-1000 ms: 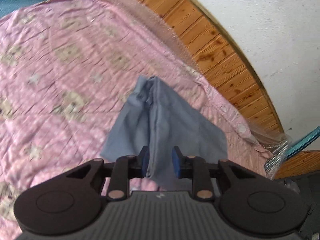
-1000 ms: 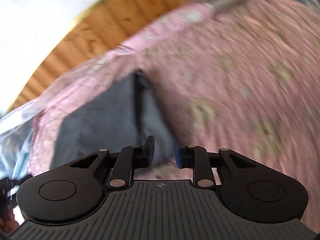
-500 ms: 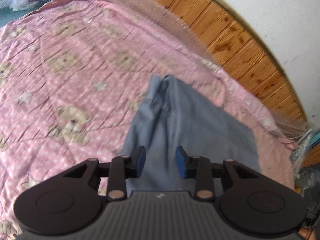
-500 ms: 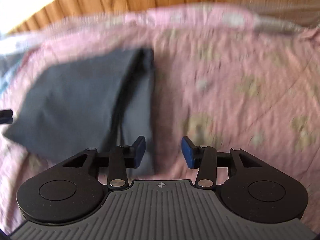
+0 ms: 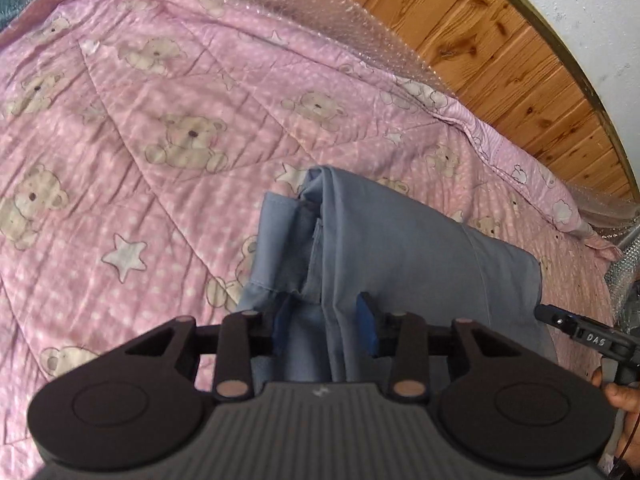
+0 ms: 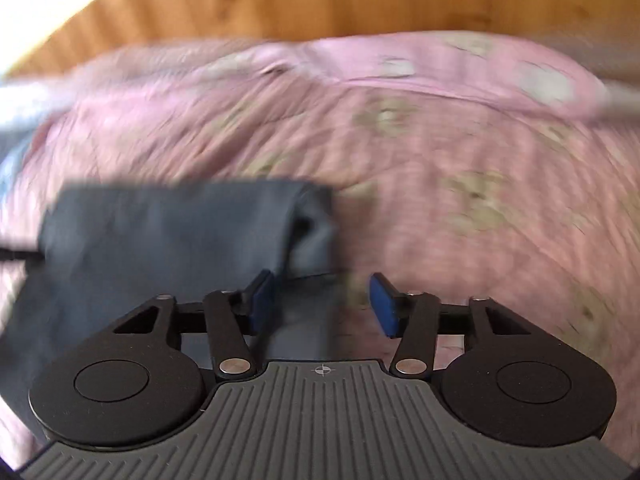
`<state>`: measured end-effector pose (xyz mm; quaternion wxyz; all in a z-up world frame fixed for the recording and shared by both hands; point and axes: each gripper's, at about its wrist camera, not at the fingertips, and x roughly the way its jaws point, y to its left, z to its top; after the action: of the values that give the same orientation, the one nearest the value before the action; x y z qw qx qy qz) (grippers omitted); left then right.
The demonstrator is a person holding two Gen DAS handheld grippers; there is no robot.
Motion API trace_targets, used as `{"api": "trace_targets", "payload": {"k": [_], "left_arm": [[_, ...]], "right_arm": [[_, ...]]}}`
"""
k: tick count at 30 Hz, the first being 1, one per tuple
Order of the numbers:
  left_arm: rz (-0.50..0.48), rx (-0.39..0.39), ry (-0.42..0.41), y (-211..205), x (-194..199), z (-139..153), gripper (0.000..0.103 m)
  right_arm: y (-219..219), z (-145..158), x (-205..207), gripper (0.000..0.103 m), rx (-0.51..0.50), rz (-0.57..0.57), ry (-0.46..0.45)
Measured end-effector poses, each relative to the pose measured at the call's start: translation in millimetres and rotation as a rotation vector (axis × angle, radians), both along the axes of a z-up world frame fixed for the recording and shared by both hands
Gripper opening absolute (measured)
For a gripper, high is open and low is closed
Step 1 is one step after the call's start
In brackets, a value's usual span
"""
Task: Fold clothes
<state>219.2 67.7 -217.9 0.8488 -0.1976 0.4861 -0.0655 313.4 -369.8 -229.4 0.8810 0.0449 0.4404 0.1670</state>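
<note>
A folded blue garment (image 5: 404,256) lies on the pink bear-print quilt (image 5: 168,128).

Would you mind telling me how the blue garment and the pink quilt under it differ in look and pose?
The blue garment is plain; the pink quilt carries bears and stars. The garment lies folded into a narrow stack with layered edges showing; the quilt lies spread across the bed. Both are soft cloth lying flat.

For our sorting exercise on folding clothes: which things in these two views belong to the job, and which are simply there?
Belongs to the job:
- blue garment, lying on the bed
- left tongs
- right tongs

Simply there:
- pink teddy-bear quilt
- bubble wrap
- wooden wall panelling
</note>
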Motion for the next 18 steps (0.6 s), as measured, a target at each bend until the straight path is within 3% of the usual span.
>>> {"api": "trace_targets", "payload": {"k": [3, 7, 10, 14, 16, 18], "left_arm": [[0.002, -0.04, -0.054, 0.2, 9.0, 12.1, 0.038], [0.014, -0.077, -0.063, -4.4, 34.3, 5.2, 0.038], [0.02, -0.064, -0.046, -7.2, 46.0, -3.6, 0.037], [0.023, -0.037, -0.043, -8.2, 46.7, -0.1, 0.037], [0.005, -0.073, -0.076, -10.3, 42.4, 8.9, 0.041], [-0.003, -0.056, -0.075, -14.4, 42.4, 8.5, 0.045]], "right_arm": [[4.2, 18.0, 10.6, 0.042, -0.008, 0.011, -0.07], [29.6, -0.6, 36.7, 0.042, -0.239, 0.114, -0.067], [31.7, -17.2, 46.4, 0.045, -0.258, 0.148, -0.079], [19.5, -8.3, 44.3, 0.045, -0.253, 0.052, -0.117], [19.4, 2.6, 33.9, 0.043, -0.187, 0.079, -0.146], [28.1, -3.9, 30.6, 0.043, -0.2, 0.144, -0.133]]}}
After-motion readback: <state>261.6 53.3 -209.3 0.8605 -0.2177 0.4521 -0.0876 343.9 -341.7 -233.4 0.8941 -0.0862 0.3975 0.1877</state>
